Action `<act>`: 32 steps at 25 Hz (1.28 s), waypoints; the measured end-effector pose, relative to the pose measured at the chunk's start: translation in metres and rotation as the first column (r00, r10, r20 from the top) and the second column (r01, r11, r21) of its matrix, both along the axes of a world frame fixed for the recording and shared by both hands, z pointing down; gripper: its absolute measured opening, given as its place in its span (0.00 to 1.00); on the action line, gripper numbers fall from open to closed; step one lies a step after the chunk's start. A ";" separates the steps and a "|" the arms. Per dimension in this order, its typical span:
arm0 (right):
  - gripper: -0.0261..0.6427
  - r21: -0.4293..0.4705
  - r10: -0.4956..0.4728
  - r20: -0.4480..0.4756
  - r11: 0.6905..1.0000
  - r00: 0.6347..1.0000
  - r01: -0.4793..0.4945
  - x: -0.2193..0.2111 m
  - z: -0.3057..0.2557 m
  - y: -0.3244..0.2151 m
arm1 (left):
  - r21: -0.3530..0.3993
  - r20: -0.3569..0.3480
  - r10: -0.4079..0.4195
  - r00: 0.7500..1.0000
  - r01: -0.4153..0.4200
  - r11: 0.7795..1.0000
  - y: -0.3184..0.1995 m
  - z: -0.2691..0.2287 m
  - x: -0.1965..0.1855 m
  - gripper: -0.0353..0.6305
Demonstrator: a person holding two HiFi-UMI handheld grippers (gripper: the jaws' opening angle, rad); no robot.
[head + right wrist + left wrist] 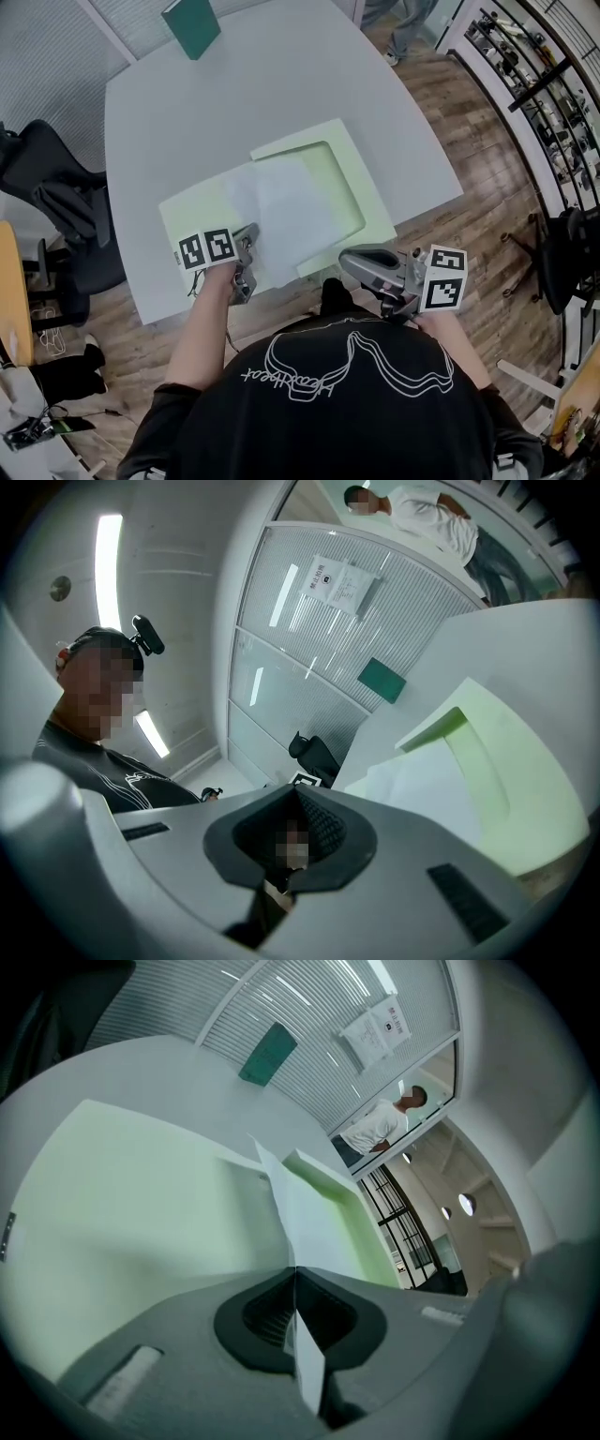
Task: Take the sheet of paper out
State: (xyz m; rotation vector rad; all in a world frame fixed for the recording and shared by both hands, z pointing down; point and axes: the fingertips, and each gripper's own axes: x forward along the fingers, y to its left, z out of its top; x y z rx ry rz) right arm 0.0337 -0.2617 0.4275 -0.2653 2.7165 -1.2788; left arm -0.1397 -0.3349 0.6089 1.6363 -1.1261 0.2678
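A white sheet of paper (281,211) lies partly drawn out over an open pale green folder (354,155) on the white table (187,122). My left gripper (251,242) is shut on the sheet's near edge. In the left gripper view the sheet (309,1227) runs edge-on from between the closed jaws of that gripper (295,1271), with the folder (141,1194) beneath. My right gripper (345,262) hovers level off the table's front edge, jaws together with nothing in them. The right gripper view shows the closed tips of that gripper (295,794), the sheet (422,789) and the folder (506,761).
A dark green book (192,26) lies at the table's far side. A black office chair (47,187) stands left of the table, and dark shelving (525,56) lines the right wall. A person's legs (403,23) show beyond the far edge.
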 end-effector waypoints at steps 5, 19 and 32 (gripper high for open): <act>0.05 0.023 -0.001 -0.012 1.000 1.000 0.002 -0.005 -0.004 0.011 | 0.019 0.019 0.000 1.000 0.000 1.000 0.010 -0.011 -0.011 0.07; 0.05 0.095 -0.027 -0.007 0.995 1.000 0.028 -0.032 -0.023 0.053 | 0.070 0.064 -0.046 0.997 0.041 0.997 0.051 -0.035 -0.047 0.07; 0.05 0.139 -0.001 -0.008 0.990 1.000 0.002 -0.054 -0.029 0.087 | 0.184 0.106 -0.042 0.994 0.022 0.983 0.094 -0.082 -0.070 0.07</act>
